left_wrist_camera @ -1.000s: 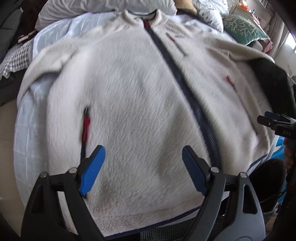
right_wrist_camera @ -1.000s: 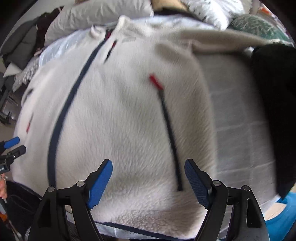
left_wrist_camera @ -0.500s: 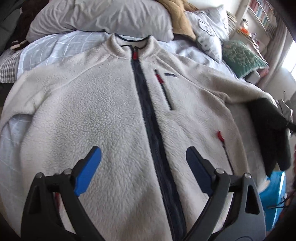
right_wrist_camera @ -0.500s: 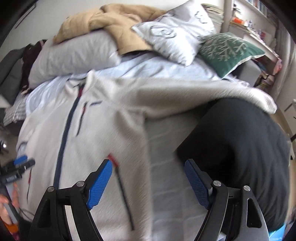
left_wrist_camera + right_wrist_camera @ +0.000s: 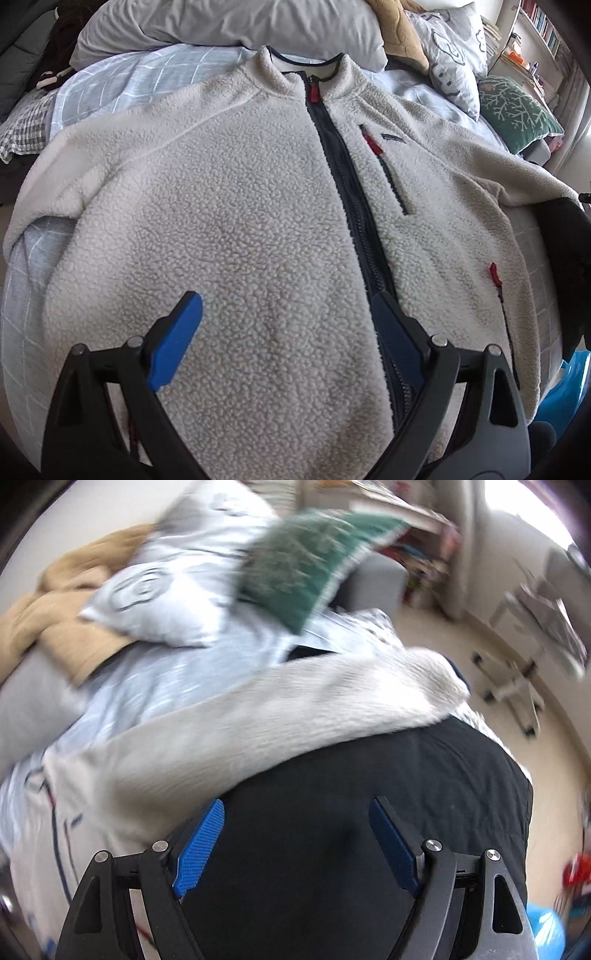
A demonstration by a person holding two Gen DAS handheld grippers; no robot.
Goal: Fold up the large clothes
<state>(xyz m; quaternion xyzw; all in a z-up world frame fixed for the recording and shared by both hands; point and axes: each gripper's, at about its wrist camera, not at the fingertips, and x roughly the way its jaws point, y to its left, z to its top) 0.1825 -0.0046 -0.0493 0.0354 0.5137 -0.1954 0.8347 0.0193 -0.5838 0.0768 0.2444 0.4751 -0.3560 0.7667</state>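
Cream fleece jacket (image 5: 258, 229) fills frame centre, thick, soft, floppy, grippy pile; best pinched at sleeve cuff (image 5: 439, 679); both grippers' fingers (image 5: 177, 325) spread, empty.

Bed (image 5: 110, 85) with pale checked sheet, grey pillow (image 5: 229, 29), green cushion (image 5: 314, 554); beige floor (image 5: 461, 657); bookshelves (image 5: 543, 29) at right.

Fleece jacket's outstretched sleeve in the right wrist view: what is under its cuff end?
The fleece sleeve drapes over a black garment, which lies on the checked bedsheet. Whatever the black garment covers is hidden.
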